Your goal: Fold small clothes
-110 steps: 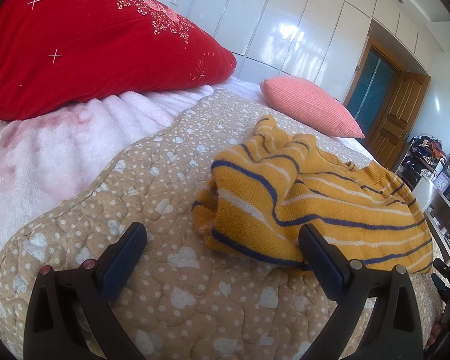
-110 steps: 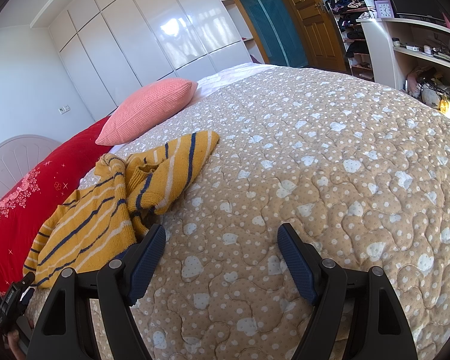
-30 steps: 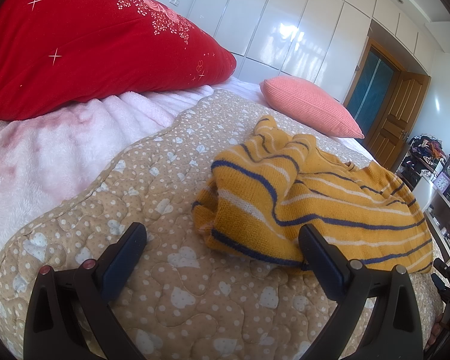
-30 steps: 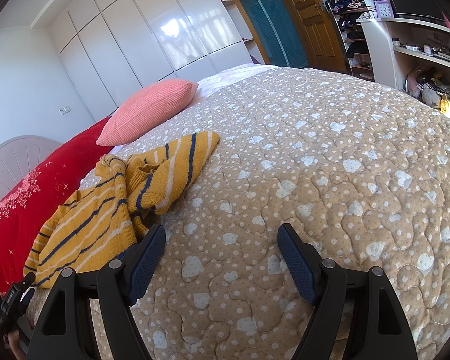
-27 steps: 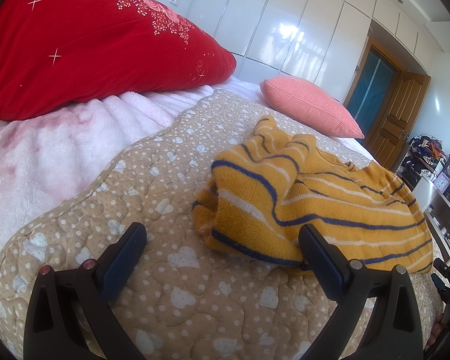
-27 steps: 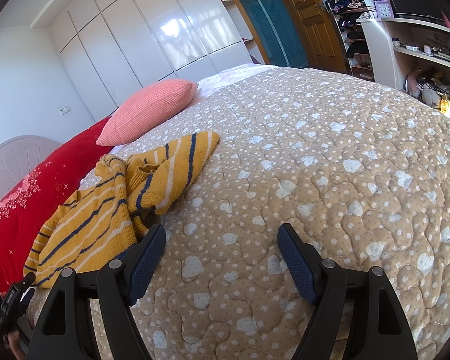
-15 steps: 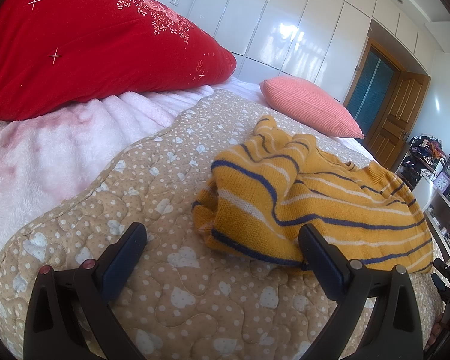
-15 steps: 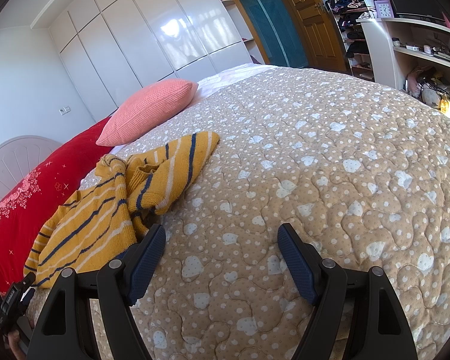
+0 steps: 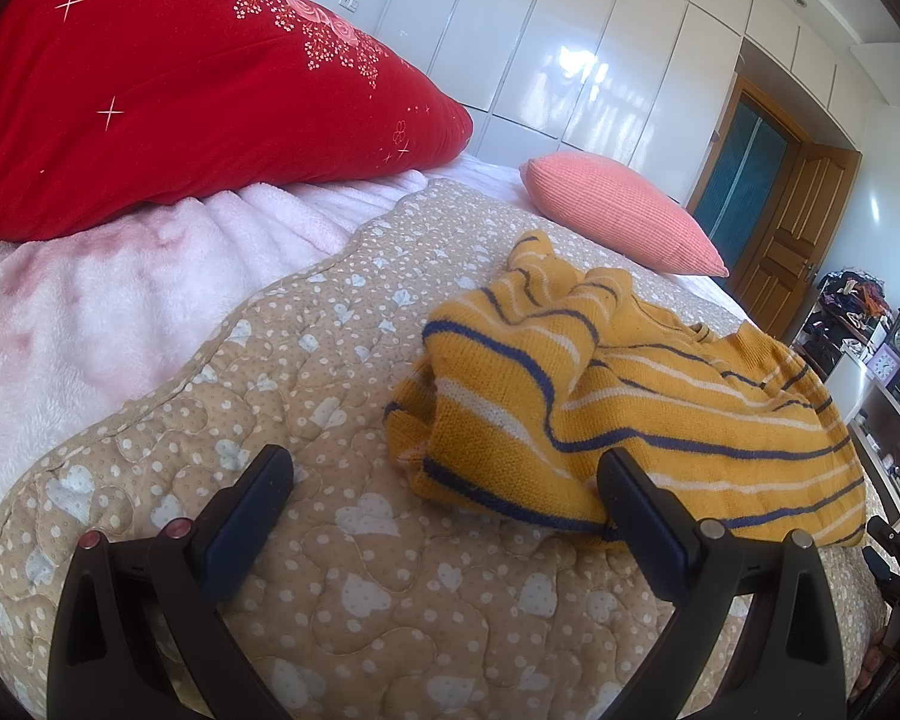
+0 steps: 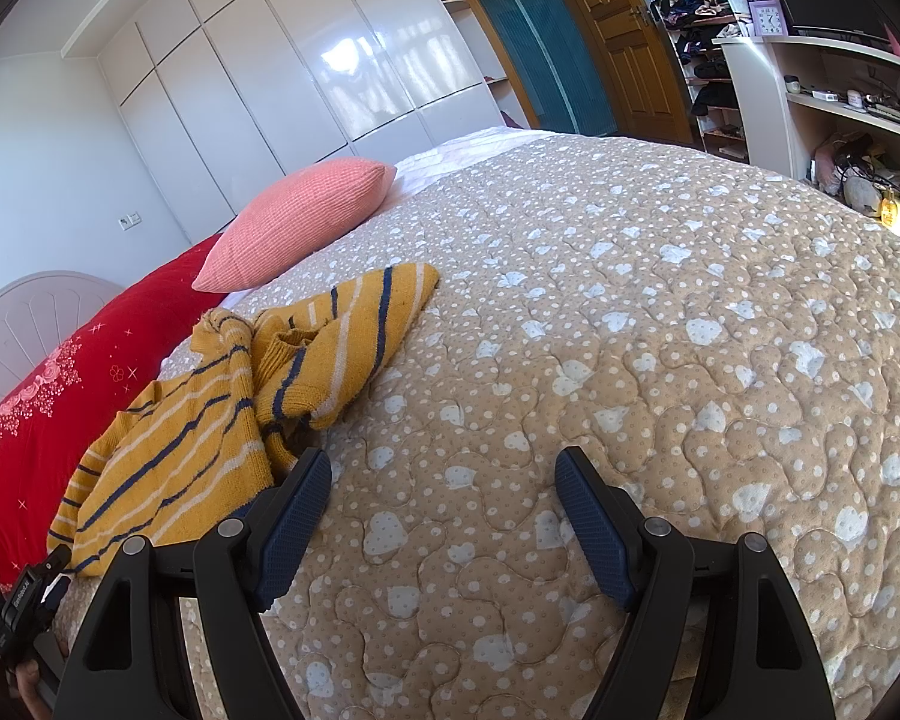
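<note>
A small mustard-yellow knitted sweater (image 9: 618, 408) with navy and white stripes lies crumpled on the beige quilted bedspread (image 9: 306, 372). My left gripper (image 9: 444, 468) is open and empty, low over the quilt, its right finger at the sweater's near edge. In the right wrist view the sweater (image 10: 228, 414) lies to the left. My right gripper (image 10: 444, 468) is open and empty over bare quilt (image 10: 660, 324), its left finger close beside the sweater's hem.
A big red pillow (image 9: 168, 84) and a pink fleece blanket (image 9: 108, 300) lie left of the sweater. A pink cushion (image 9: 618, 210) sits behind it. White wardrobes, a wooden door (image 10: 624, 30) and cluttered shelves (image 10: 846, 114) stand beyond the bed.
</note>
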